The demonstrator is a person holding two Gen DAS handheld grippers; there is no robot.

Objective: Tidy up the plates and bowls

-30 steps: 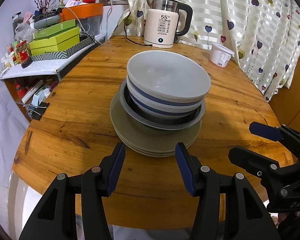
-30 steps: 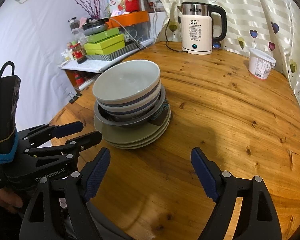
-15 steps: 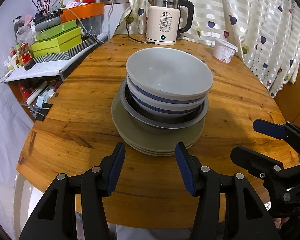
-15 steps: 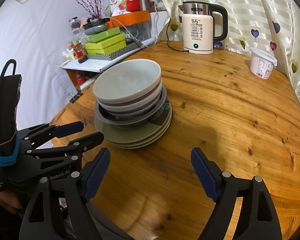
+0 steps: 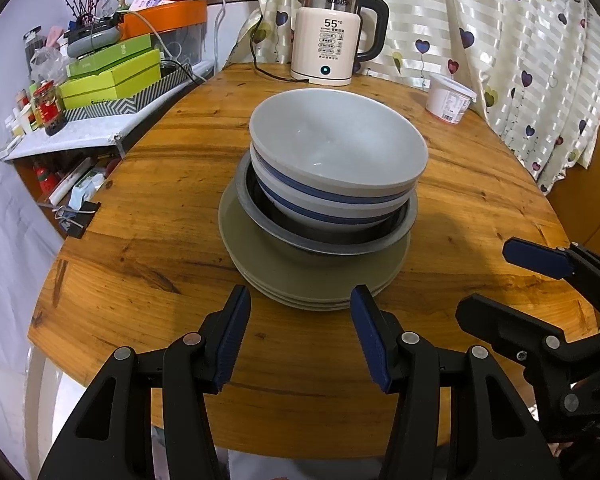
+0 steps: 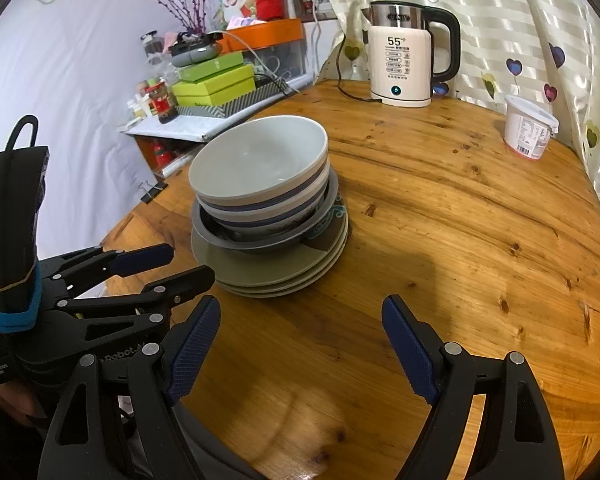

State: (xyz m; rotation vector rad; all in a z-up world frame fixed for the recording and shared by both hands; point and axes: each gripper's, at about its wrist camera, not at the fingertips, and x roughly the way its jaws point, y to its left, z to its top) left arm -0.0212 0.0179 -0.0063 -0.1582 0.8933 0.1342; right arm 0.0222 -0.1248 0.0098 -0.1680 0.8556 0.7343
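One stack stands on the round wooden table (image 5: 140, 264): grey-green plates (image 5: 312, 280) at the bottom, a dark metal bowl (image 5: 328, 242) on them, then two white bowls with blue bands (image 5: 336, 160) nested on top. The stack also shows in the right wrist view (image 6: 260, 208). My left gripper (image 5: 300, 316) is open and empty, just in front of the plates' near edge. My right gripper (image 6: 300, 328) is open and empty, to the right of the stack near the table's front edge; it also shows in the left wrist view (image 5: 512, 276).
A white electric kettle (image 5: 332, 40) with its cord stands at the table's back. A white plastic tub (image 5: 450, 98) sits back right by the heart-print curtain. A cluttered shelf with green boxes (image 5: 112, 76) stands left of the table.
Both grippers have drawn back and risen slightly from the stack. The stack has not moved. Both stay open.
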